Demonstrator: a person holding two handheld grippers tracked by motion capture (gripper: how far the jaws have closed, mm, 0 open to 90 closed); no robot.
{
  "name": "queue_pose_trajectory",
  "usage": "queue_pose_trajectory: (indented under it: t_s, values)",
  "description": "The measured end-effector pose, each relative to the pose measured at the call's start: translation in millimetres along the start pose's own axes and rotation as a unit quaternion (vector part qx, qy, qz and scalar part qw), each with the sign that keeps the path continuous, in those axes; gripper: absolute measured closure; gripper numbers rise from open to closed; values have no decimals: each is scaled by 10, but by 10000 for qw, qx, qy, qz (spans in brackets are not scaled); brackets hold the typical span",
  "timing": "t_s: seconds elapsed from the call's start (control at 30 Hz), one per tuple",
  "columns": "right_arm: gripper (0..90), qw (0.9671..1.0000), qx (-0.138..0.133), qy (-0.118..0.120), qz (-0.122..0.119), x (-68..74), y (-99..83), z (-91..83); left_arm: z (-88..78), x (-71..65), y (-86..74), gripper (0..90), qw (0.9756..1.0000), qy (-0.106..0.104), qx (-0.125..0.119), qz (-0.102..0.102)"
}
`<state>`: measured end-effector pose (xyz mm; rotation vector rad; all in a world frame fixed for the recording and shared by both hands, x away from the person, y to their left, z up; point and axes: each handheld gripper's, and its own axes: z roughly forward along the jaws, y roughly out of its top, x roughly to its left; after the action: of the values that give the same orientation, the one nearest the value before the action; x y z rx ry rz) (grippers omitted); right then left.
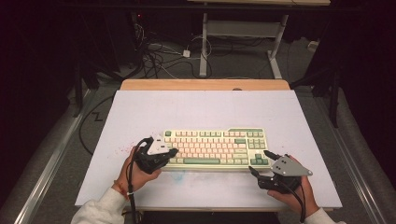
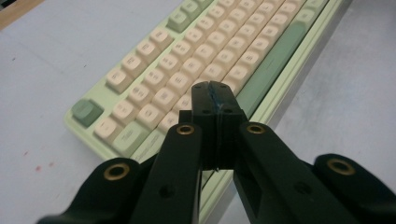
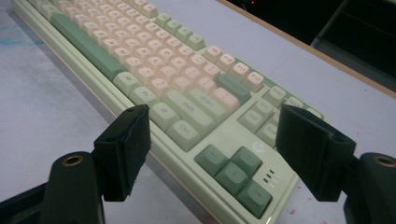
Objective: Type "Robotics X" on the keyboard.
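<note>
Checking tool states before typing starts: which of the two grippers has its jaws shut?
The left gripper: its jaws meet above the keyboard, while the right gripper stands wide open.

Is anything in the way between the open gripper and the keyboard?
No, nothing visible is. The right hand-held gripper has its jaws open just short of the green arrow keys at the keyboard corner, with only bare table beside it. The left hand-held gripper is shut over the keys at the other end.

Your left claw (image 2: 214, 95) hides the keyboard (image 2: 196, 60) keys beneath its tips; key legends there too blurred to read. Right gripper view cuts the keyboard's far end off at the top edge, arrow-key legends too small to tell
</note>
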<state>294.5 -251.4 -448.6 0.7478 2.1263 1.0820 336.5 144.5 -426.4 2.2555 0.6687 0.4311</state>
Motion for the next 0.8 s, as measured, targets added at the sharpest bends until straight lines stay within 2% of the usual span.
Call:
queue_pose_trajectory:
  t_s: [0.07, 0.2, 0.47, 0.63, 0.8]
  values:
    - [269, 10000, 2, 37, -53, 18, 4, 7, 97, -35, 107, 879, 9999, -117, 31, 84]
    - [269, 9999, 30, 64, -91, 22, -5, 17, 199, -58, 188, 879, 9996, -180, 100, 166]
    - [269, 9998, 87, 100, -126, 29, -18, 33, 449, -116, 348, 878, 9984, -447, 242, 261]
    - [269, 9997, 123, 132, -171, 40, -23, 45, 627, -166, 437, 879, 9975, -551, 326, 296]
    - [269, 9996, 149, 153, -195, 40, -29, 57, 704, -173, 460, 879, 9969, -561, 427, 343]
